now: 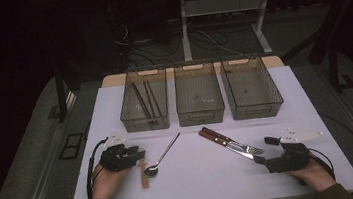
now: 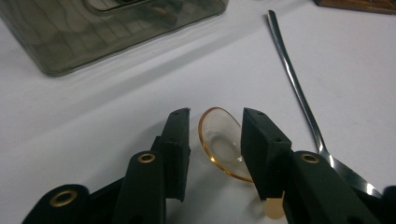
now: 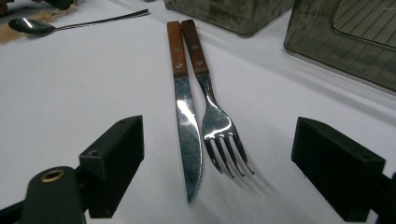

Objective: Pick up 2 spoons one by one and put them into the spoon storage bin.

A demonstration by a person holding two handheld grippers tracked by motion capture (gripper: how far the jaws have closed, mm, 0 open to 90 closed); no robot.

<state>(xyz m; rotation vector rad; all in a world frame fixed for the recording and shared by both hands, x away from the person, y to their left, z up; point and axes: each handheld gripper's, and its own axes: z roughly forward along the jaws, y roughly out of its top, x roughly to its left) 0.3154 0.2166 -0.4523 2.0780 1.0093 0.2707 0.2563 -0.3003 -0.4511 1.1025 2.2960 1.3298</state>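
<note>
A clear amber plastic spoon [image 2: 224,144] lies on the white table [image 1: 199,182], its bowl between the jaws of my left gripper [image 2: 215,128]. The bowl's rim meets the right pad, and a thin gap shows at the left pad. In the high view this gripper [image 1: 138,156] is at the left, over the amber spoon [image 1: 144,177]. A metal spoon [image 1: 163,154] lies just right of it. My right gripper [image 1: 263,151] stands open and wide at the right. A wooden-handled knife [image 3: 187,121] and fork [image 3: 217,123] lie side by side ahead of its jaws, untouched.
Three smoky clear bins stand in a row at the back: the left bin [image 1: 125,120] holds several dark sticks [image 1: 142,101], while the middle bin [image 1: 201,114] and the right bin [image 1: 254,111] look bare. A person's hands grip both tools at the near edge.
</note>
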